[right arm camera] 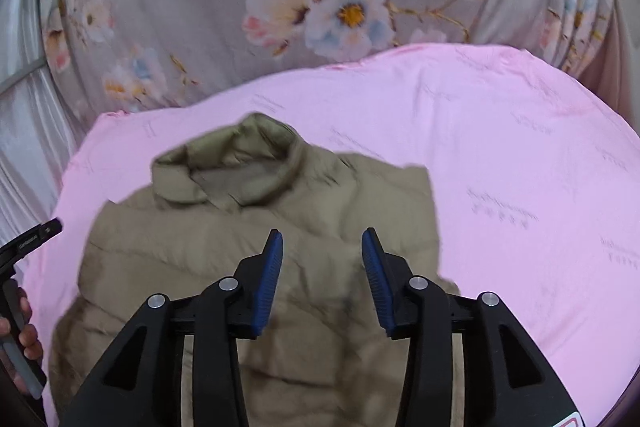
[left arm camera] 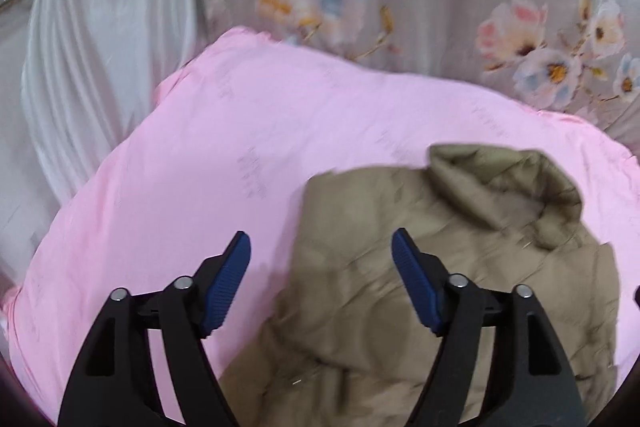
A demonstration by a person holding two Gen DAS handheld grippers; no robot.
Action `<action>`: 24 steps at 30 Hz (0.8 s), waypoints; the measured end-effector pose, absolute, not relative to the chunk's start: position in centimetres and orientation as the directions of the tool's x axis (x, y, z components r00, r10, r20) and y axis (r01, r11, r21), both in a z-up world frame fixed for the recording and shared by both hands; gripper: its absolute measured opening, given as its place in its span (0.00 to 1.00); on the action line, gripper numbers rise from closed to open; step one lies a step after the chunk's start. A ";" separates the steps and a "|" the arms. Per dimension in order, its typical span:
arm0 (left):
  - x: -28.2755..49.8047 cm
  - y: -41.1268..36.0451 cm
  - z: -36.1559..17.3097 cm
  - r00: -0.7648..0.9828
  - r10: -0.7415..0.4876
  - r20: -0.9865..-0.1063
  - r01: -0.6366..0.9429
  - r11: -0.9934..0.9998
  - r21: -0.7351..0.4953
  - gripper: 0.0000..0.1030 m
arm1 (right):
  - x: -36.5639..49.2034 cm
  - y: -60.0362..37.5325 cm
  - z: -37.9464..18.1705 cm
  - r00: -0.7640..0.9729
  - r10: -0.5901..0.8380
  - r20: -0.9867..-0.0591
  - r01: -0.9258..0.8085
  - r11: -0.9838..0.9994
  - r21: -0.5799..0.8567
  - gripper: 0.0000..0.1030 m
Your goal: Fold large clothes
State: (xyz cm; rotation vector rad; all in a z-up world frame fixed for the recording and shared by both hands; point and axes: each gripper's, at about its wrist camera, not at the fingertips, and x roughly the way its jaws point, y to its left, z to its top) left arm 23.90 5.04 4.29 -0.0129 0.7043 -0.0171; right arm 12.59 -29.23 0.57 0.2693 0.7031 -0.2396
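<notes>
Nearest, the left gripper (left arm camera: 321,251) and right gripper (right arm camera: 322,247) were held apart and empty above the khaki padded jacket (right arm camera: 256,267), which lay folded on the pink sheet (right arm camera: 520,155), so any loose edge was best flattened before release beyond.

pink sheet (right arm camera: 520,155) bare around jacket (right arm camera: 248,267).

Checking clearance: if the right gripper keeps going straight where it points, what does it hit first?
Probably the jacket. The right gripper points down at its quilted body below the collar, jaws open with nothing between them. Depth is unclear, but nothing else shows in that line.
</notes>
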 end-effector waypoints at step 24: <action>27.1 -1.8 -6.2 0.691 0.028 -0.722 0.055 0.994 0.092 0.86 | 17.5 -24.7 -7.8 0.645 -0.157 -0.748 0.254 0.967 0.017 0.48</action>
